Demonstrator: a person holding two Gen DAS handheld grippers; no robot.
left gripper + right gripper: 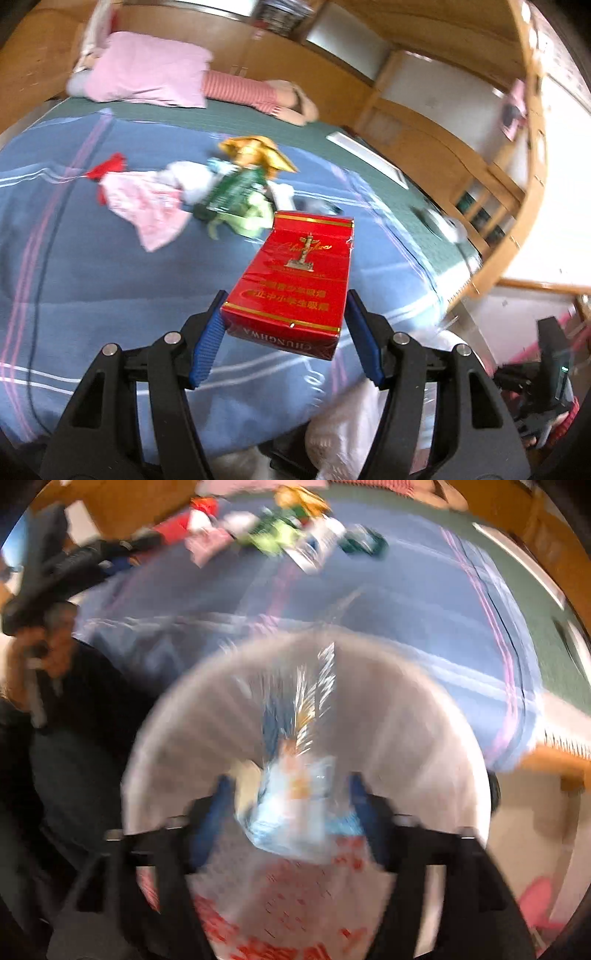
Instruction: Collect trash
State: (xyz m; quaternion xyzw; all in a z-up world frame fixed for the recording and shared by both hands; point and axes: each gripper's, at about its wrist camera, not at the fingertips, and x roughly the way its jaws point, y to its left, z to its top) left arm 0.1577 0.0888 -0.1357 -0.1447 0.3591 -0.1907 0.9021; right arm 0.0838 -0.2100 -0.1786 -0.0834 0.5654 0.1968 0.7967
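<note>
We see the left gripper [284,325] clamped on a red cigarette pack [295,280], its blue pads [207,350] pressing the pack's sides, held above the blue striped bedspread [92,295]. Beyond the pack lies a heap of wrappers [207,192] on that bedspread. The right gripper [291,797] hangs over a bin lined with a white bag [406,716] beside the bedspread; its jaws stand apart, with a pale blue wrapper [295,812] between them, heavily blurred, and no pad seems to press it
</note>
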